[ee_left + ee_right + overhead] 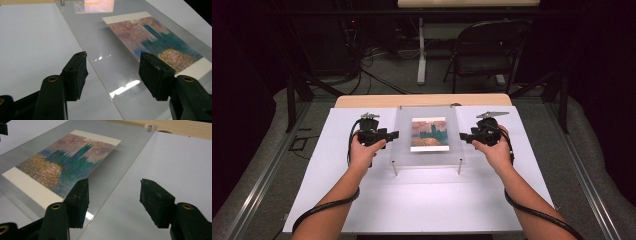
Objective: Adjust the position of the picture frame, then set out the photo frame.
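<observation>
Two hand-held grippers flank a clear acrylic frame [429, 150] that stands on short metal legs toward the far edge of a white table [422, 200]. Sandwiched flat inside the frame is a painted print [430, 134], a hazy rose-coloured sky over dark teal spires and an orange patch, bordered by white strips at two ends.

On the frame's left side, the left gripper [393, 134] points inward at the pane's edge, its jaws spread wide with nothing between the pads. From the left gripper view, the frame's near edge runs up between those two black jaws, one over the white table and the other over the pane near the print's corner [160, 42].

On the opposite side, the right gripper [463, 137] mirrors that pose, its jaws likewise standing apart and gripping nothing. In the right gripper view, one jaw hangs over the pane beside the print [67, 162] while the other hangs over bare table, and a metal leg cap [149, 128] marks the frame's far corner.
</observation>
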`<state>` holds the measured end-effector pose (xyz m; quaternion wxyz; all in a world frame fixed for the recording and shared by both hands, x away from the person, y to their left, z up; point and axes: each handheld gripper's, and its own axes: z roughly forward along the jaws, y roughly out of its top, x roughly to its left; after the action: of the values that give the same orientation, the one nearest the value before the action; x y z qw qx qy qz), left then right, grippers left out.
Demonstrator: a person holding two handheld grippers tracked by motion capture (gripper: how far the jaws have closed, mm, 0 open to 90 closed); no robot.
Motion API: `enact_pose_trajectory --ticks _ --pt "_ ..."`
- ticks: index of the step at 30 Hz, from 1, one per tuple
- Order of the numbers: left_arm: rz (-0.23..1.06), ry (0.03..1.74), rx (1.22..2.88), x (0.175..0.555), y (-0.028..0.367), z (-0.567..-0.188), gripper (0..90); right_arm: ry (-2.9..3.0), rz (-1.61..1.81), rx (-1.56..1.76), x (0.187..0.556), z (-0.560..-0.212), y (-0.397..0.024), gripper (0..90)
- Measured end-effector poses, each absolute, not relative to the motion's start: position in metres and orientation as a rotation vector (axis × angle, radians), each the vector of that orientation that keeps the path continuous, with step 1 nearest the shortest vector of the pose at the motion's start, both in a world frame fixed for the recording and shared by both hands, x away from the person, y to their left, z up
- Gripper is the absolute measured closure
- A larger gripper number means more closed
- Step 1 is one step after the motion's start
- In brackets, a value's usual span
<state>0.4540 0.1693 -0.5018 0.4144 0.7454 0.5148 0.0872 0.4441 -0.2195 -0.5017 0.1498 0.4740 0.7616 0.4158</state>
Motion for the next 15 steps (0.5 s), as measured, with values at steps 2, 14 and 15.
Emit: enact_pose_trajectory --ticks 2,14,15 --pt "0.216 1.313 1.865 0.459 0.167 -0.503 39.5 2.183 1.187 1.389 0.449 -0.501 -0.218 39.1" --pt "0.181 1.344 1.83 0.481 0.16 -0.503 39.4 2.154 1.184 1.484 0.475 -0.505 -0.213 39.0" --pt "0.181 1.346 1.83 0.482 0.16 -0.504 39.4 2.152 1.187 1.484 0.477 -0.506 -0.213 39.0"
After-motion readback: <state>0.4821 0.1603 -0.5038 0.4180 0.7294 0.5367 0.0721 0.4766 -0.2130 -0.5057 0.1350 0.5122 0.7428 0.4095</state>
